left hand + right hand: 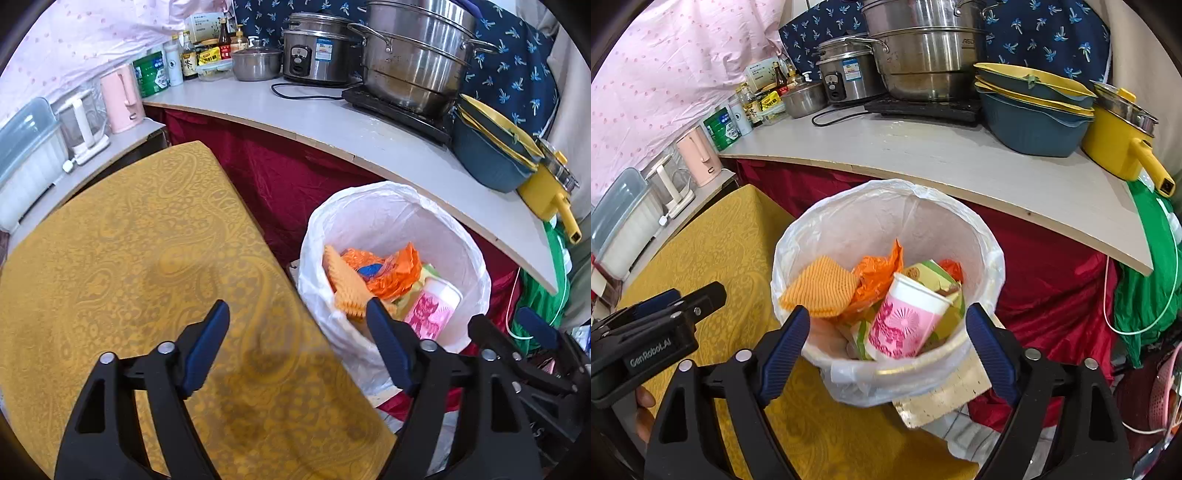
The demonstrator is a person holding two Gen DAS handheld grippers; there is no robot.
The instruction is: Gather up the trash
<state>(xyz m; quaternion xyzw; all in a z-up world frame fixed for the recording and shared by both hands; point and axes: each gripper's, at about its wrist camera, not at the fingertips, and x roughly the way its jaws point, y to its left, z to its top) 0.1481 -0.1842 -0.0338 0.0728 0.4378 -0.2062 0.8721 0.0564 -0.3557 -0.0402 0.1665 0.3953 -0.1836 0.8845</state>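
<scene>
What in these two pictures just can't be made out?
- Trash bin bottom: both views, buried under the pink cup and orange wrapper.
- Bottle labels: left view, too small to read.
- Space under the counter: both views, hidden by the red curtain.

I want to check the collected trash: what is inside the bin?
Bin: pink cup, orange cloth, orange wrapper, green-yellow packaging. Anything beneath them is hidden.
</scene>
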